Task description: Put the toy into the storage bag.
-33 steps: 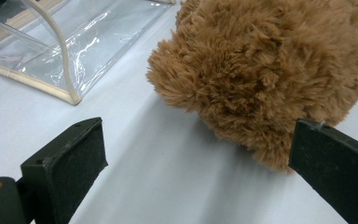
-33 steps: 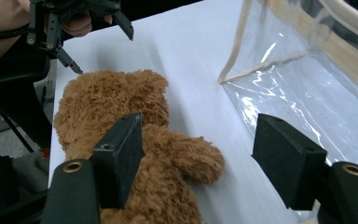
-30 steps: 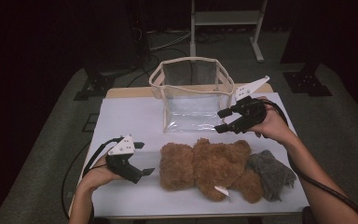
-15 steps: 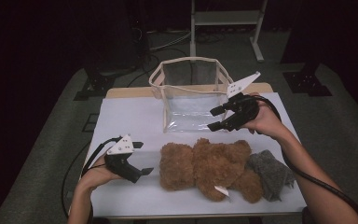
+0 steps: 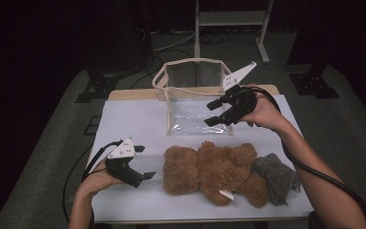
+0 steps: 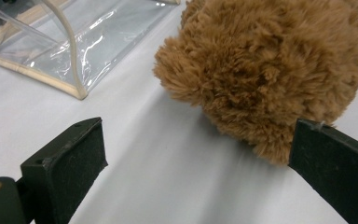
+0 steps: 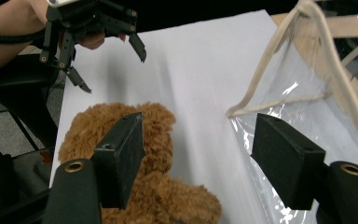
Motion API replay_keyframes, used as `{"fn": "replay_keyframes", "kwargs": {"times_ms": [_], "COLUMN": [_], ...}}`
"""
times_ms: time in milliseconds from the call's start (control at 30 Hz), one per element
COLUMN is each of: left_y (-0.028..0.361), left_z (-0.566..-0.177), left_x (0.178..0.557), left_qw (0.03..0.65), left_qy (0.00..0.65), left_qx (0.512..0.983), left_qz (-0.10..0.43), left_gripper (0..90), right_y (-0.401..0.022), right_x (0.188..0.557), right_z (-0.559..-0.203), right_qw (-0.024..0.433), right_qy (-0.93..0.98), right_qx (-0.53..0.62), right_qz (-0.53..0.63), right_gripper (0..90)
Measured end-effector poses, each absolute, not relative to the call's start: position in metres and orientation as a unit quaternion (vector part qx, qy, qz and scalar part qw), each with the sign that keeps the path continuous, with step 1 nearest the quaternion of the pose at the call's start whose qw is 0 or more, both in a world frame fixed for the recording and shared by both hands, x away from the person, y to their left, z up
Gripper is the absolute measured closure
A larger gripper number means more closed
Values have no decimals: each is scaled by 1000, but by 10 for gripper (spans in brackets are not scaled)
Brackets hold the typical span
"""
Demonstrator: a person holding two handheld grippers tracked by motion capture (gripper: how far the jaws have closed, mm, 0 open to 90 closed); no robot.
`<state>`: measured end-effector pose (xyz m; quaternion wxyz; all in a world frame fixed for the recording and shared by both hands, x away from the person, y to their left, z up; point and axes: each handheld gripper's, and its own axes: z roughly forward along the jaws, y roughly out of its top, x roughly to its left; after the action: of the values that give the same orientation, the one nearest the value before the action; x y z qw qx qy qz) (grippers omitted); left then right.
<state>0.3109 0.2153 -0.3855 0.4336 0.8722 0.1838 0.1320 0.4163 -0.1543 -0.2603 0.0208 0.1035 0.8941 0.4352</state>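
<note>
The right gripper [image 5: 213, 112] hangs open above the clear plastic bag [image 5: 193, 98]; the open left gripper [image 5: 145, 162] should close squarely on the brown plush bear [image 5: 209, 171].

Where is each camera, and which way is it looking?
High view: above the table, looking down; both forearms, left gripper, right gripper.
Left gripper view: on that gripper, low, facing the teddy bear; open jaws.
Right gripper view: raised, facing bear and clear bag; open jaws.
All share bear and bag.
</note>
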Motion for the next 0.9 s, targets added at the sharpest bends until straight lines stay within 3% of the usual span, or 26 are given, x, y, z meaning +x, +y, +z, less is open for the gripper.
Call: {"fn": "replay_keyframes", "kwargs": {"times_ms": [900], "left_y": [227], "left_z": [-384], "left_x": [308], "left_qw": [440], "left_qy": [202], "left_qx": [864], "left_qz": [137], "left_gripper": [32], "right_y": [-121], "right_x": [483], "right_z": [-239], "right_qw": [24], "right_qy": [912], "right_qx": [104], "right_qz": [395], "right_gripper": [331]}}
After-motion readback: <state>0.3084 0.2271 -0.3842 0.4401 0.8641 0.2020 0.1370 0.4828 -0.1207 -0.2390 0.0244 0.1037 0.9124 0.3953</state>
